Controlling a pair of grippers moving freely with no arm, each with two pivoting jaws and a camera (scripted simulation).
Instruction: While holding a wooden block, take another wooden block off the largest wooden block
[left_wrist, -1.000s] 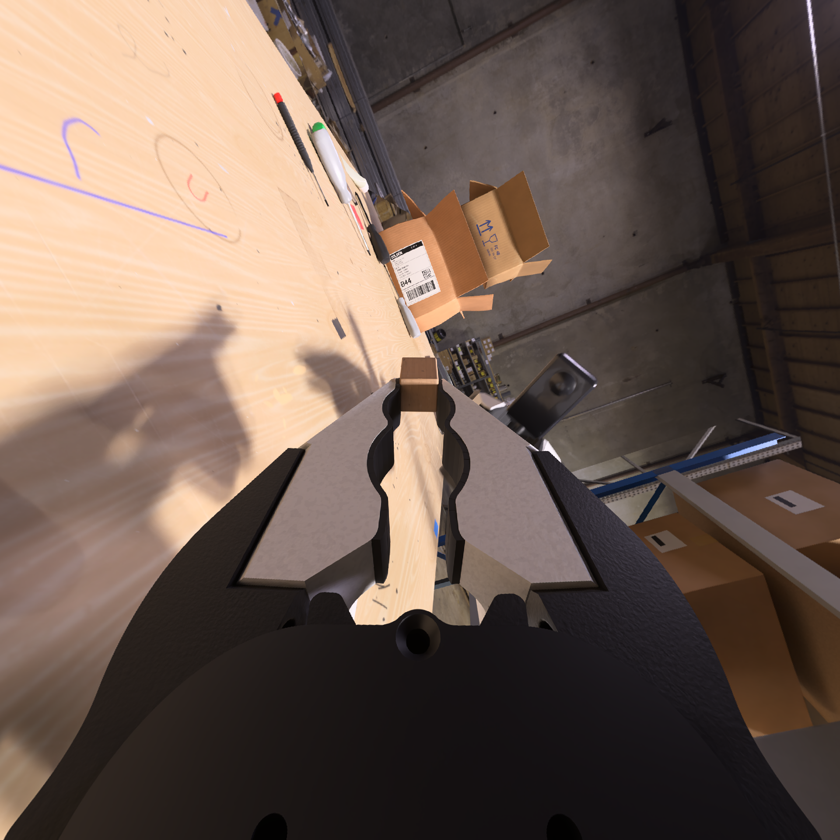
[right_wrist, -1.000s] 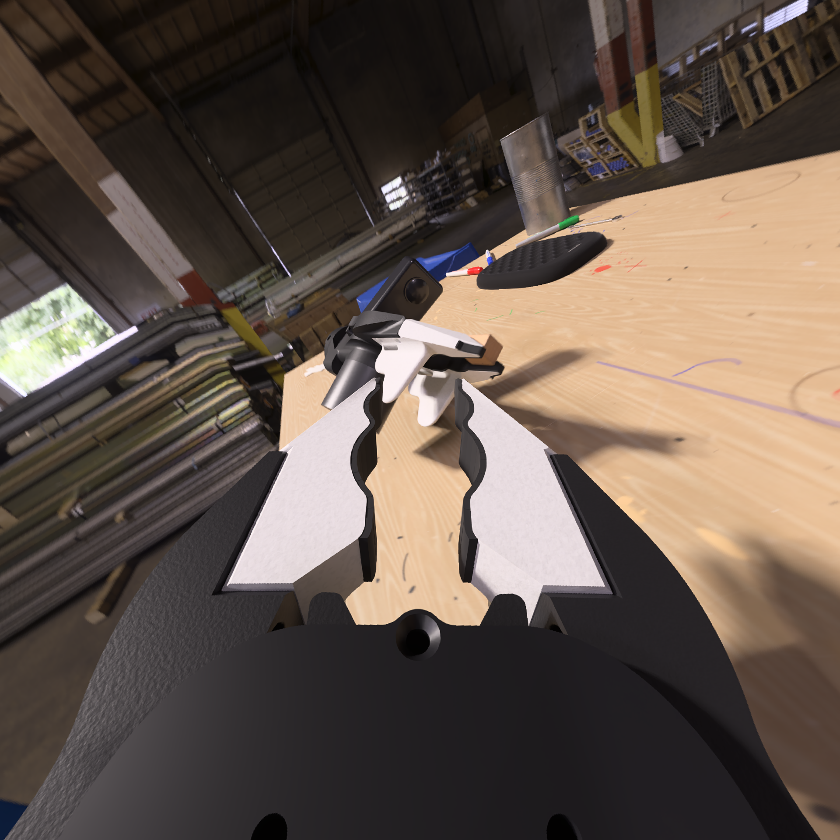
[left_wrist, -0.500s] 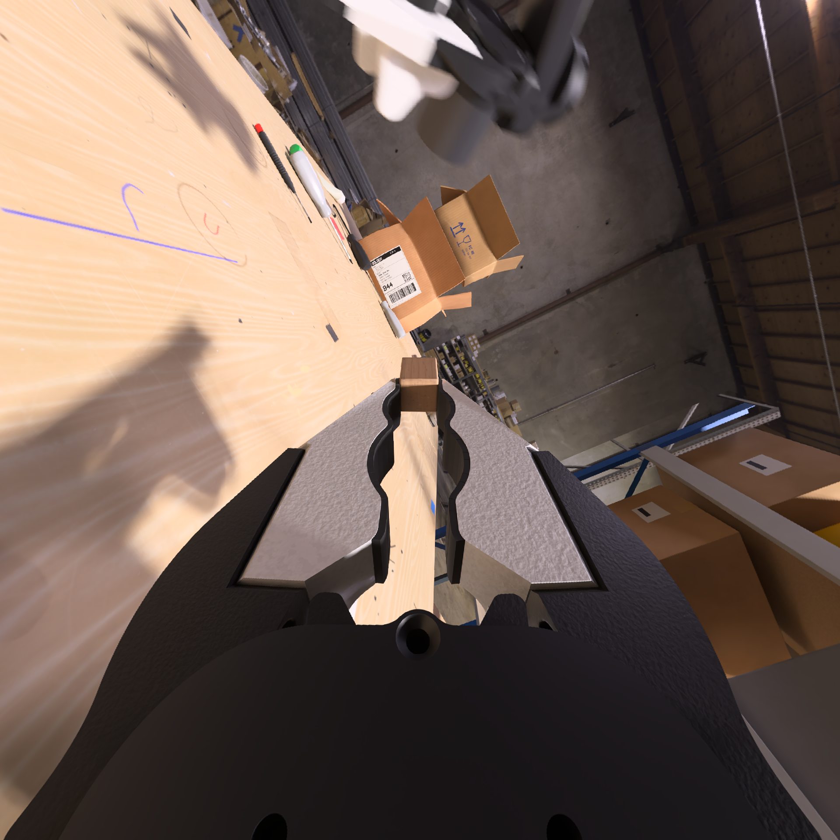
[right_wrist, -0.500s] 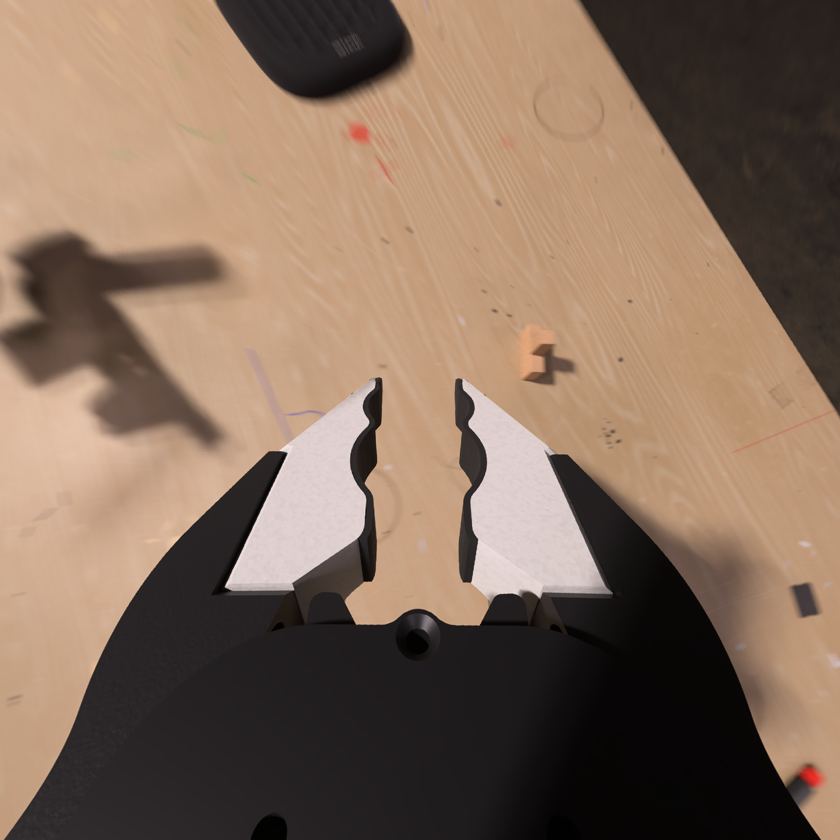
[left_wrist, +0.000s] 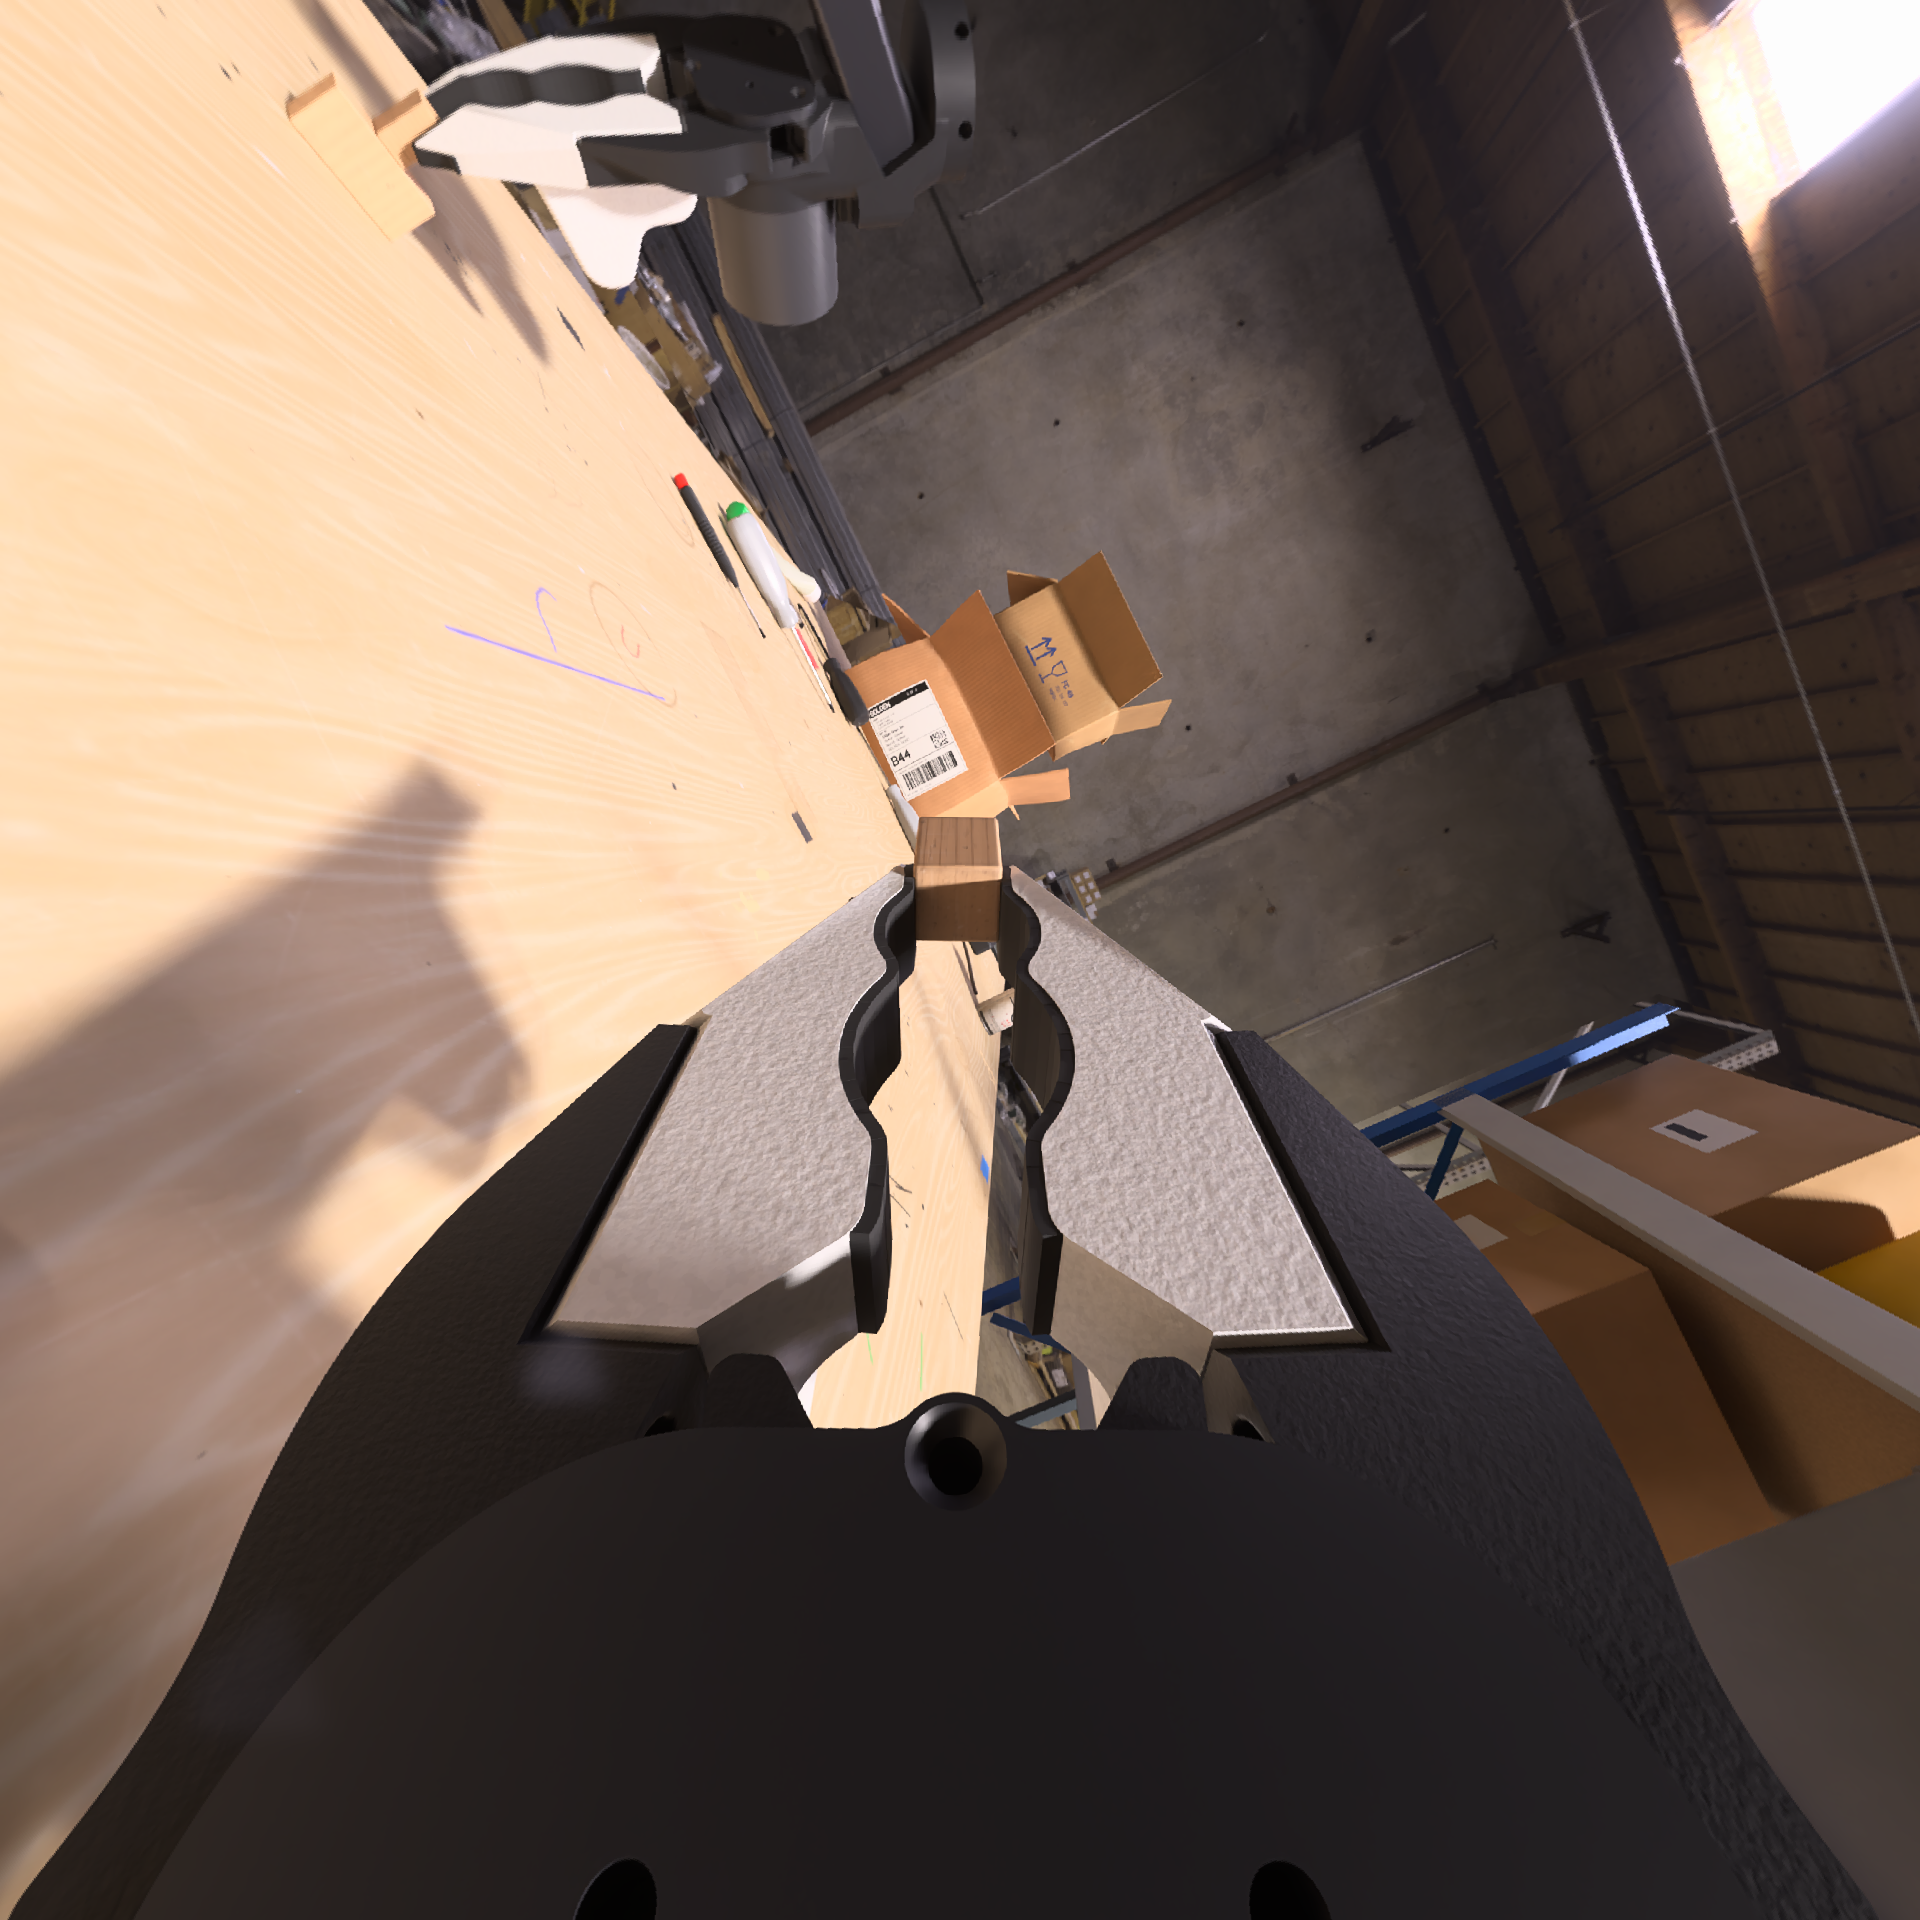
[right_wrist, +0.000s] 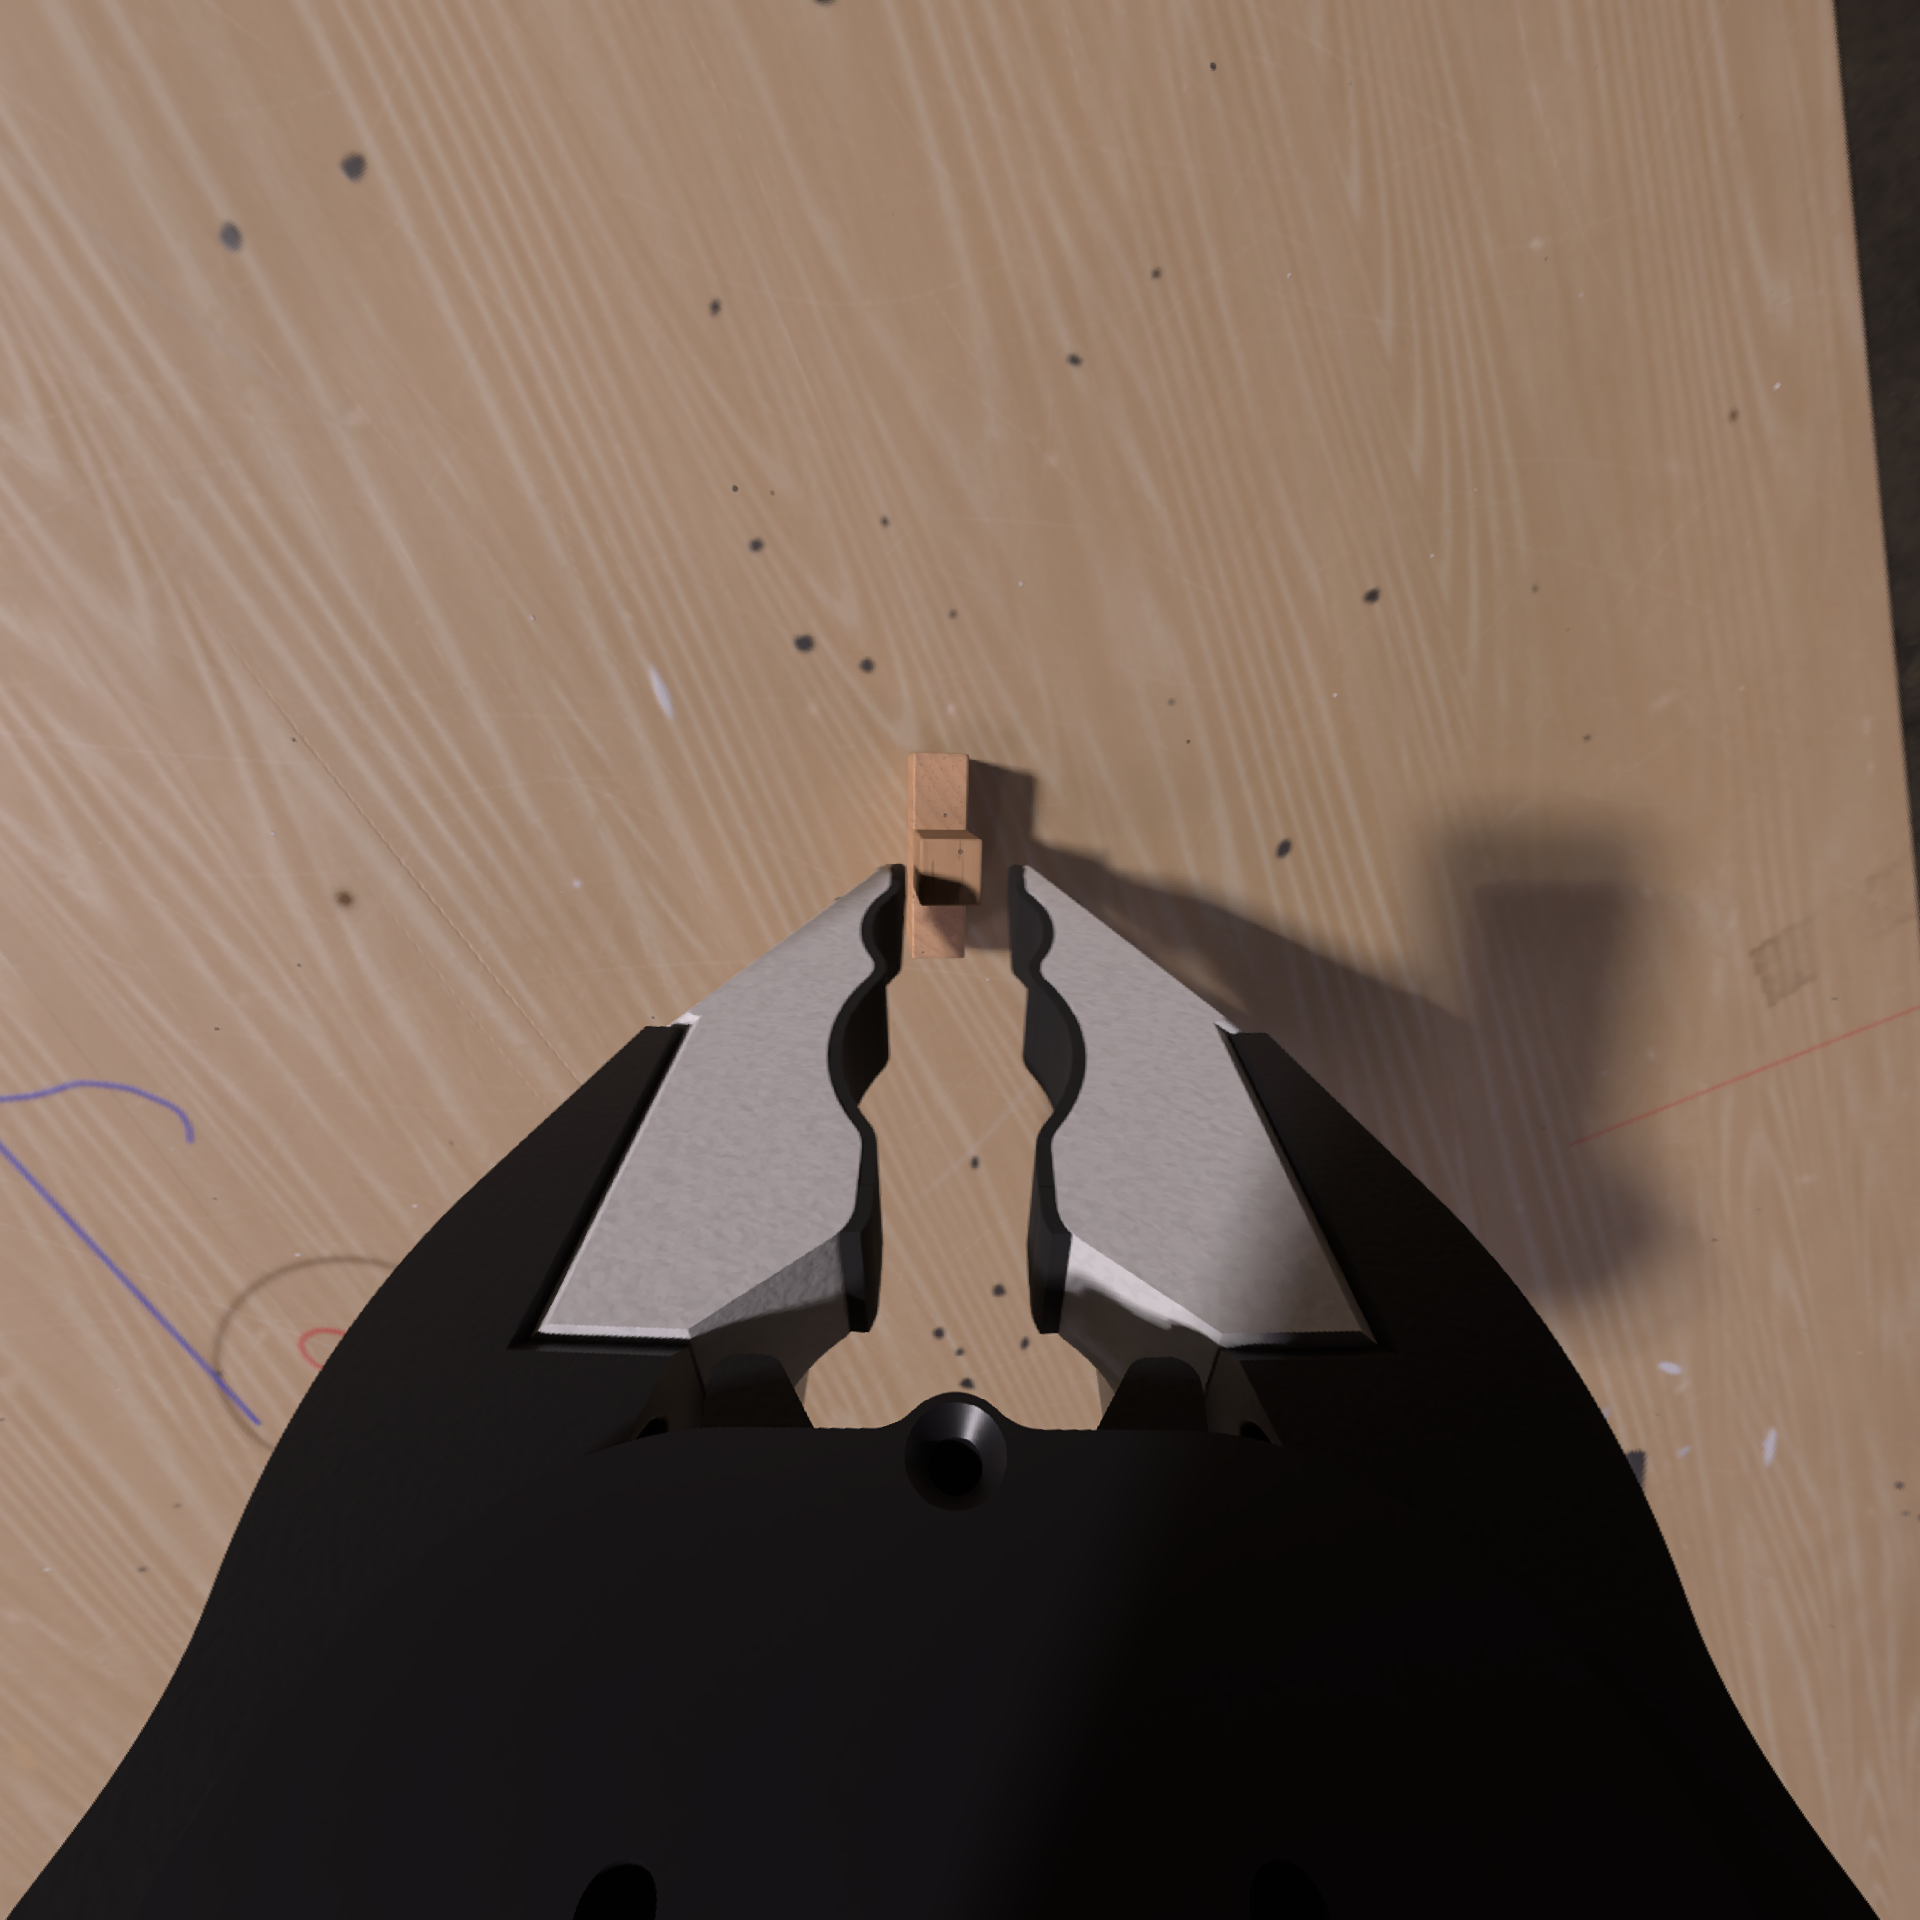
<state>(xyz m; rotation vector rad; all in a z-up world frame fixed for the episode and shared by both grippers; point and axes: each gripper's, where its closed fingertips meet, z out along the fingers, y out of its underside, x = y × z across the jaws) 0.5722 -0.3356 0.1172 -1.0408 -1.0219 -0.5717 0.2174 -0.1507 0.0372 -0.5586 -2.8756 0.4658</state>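
My left gripper (left_wrist: 958, 891) is shut on a small wooden cube (left_wrist: 957, 876) and holds it in the air beside the table. In the right wrist view a long, pale wooden block (right_wrist: 938, 800) lies flat on the table. A small wooden cube (right_wrist: 948, 864) sits on its middle. My right gripper (right_wrist: 953, 883) is open and points straight down over the pair, its tips on either side of the cube. The left wrist view shows the long block (left_wrist: 353, 156), the small cube on it (left_wrist: 403, 112) and the right gripper (left_wrist: 540, 88) at the top left.
The plywood table (right_wrist: 1351, 416) has an edge at the far right of the right wrist view. In the left wrist view a red-tipped pen (left_wrist: 707, 530), a green-capped marker (left_wrist: 764, 561) and an open cardboard box (left_wrist: 997, 691) lie along the far table edge.
My right gripper has swung down and closed in on the stacked blocks, now hanging right over them. My left gripper still holds its cube and has shifted only slightly.
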